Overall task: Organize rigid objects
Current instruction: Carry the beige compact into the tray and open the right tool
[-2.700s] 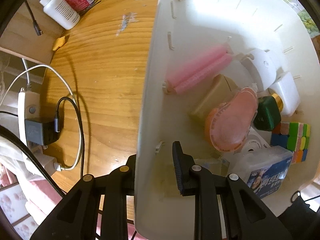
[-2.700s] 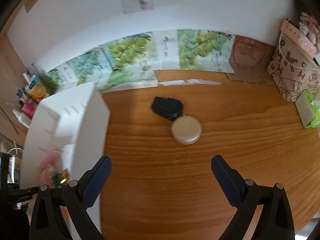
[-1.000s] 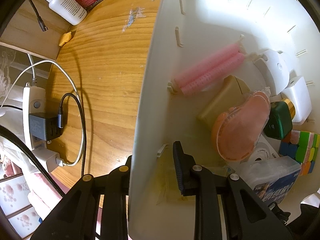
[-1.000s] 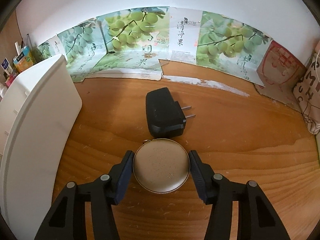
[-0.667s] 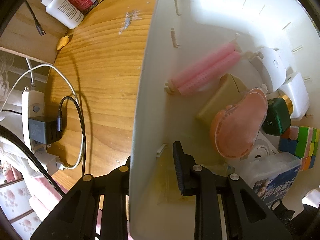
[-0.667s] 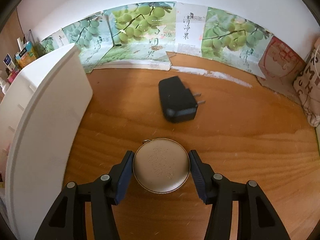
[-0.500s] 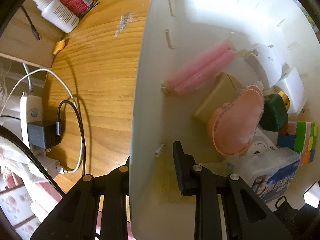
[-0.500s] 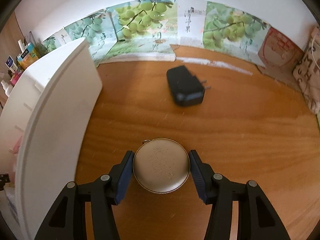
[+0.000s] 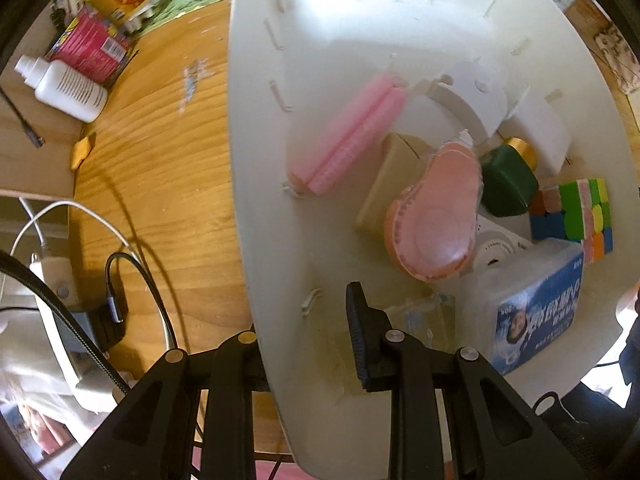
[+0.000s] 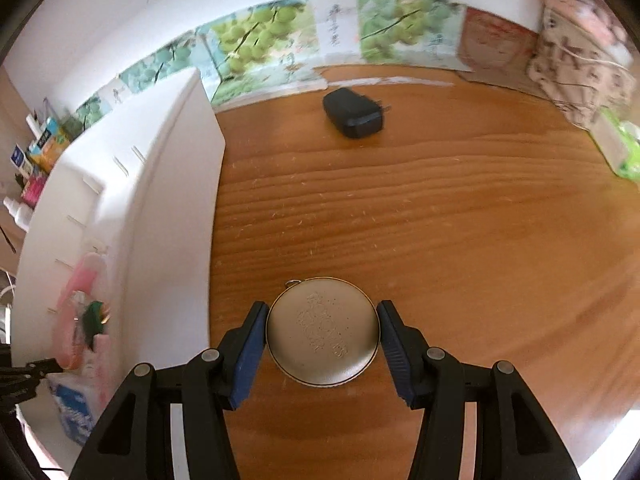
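Observation:
My left gripper (image 9: pixel 304 332) is shut on the near wall of a white plastic bin (image 9: pixel 260 200), one finger outside and one inside. The bin holds pink rollers (image 9: pixel 344 140), a pink oval case (image 9: pixel 434 216), a green bottle (image 9: pixel 506 184), a colour cube (image 9: pixel 572 212), a blue-labelled box (image 9: pixel 536 308) and other items. My right gripper (image 10: pixel 322 330) is shut on a round gold tin (image 10: pixel 322 330), held above the wooden table (image 10: pixel 440 220). The bin (image 10: pixel 160 200) stands to its left. A black power adapter (image 10: pixel 354 114) lies far ahead on the table.
Left of the bin are a white bottle (image 9: pixel 64 84), a red packet (image 9: pixel 90 46), a power strip with cables (image 9: pixel 80 312). Grape-print cardboard (image 10: pixel 260 48) lines the back wall. A patterned bag (image 10: pixel 580 72) and a green tissue pack (image 10: pixel 616 144) are at the right.
My right gripper closed on the gold tin, lifted it and pulled back from the black adapter, which now lies much farther off. My left gripper keeps its hold on the bin wall.

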{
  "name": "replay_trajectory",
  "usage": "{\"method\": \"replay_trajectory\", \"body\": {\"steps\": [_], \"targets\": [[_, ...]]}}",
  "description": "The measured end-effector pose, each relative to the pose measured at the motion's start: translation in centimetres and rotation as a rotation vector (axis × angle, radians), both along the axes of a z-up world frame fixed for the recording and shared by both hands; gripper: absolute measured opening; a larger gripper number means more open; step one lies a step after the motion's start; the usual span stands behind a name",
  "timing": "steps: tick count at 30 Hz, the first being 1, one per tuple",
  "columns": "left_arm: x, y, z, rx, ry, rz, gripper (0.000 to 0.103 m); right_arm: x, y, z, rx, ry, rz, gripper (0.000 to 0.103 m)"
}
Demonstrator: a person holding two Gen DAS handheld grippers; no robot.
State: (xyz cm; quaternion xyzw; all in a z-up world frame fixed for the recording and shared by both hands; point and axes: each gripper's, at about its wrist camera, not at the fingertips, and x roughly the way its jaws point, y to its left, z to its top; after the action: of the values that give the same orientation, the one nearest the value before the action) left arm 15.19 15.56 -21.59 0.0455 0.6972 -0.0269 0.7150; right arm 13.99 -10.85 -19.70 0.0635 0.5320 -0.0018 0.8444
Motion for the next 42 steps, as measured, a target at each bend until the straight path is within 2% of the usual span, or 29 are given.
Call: {"method": "replay_trajectory", "body": {"steps": [8, 18, 26, 34, 42], "targets": [[0.8, 0.2, 0.2, -0.032, 0.017, -0.063, 0.027, -3.6, 1.6, 4.9, -0.013, -0.099, -0.073, 0.055], [1.5, -0.3, 0.0, -0.045, 0.025, -0.116, 0.027, -5.0, 6.3, 9.7, -0.021, -0.204, 0.012, 0.055], [2.0, -0.9, -0.5, -0.028, 0.021, -0.138, 0.027, -4.4, 11.0, 10.3, 0.024, -0.224, 0.120, 0.055], [1.7, -1.5, -0.4, -0.019, 0.016, -0.142, 0.027, -4.7, 17.0, 9.8, 0.025, -0.210, 0.298, 0.055], [1.5, -2.4, -0.1, -0.001, 0.017, -0.137, 0.027, -4.6, 17.7, 10.2, 0.026, -0.234, 0.346, 0.056]]}}
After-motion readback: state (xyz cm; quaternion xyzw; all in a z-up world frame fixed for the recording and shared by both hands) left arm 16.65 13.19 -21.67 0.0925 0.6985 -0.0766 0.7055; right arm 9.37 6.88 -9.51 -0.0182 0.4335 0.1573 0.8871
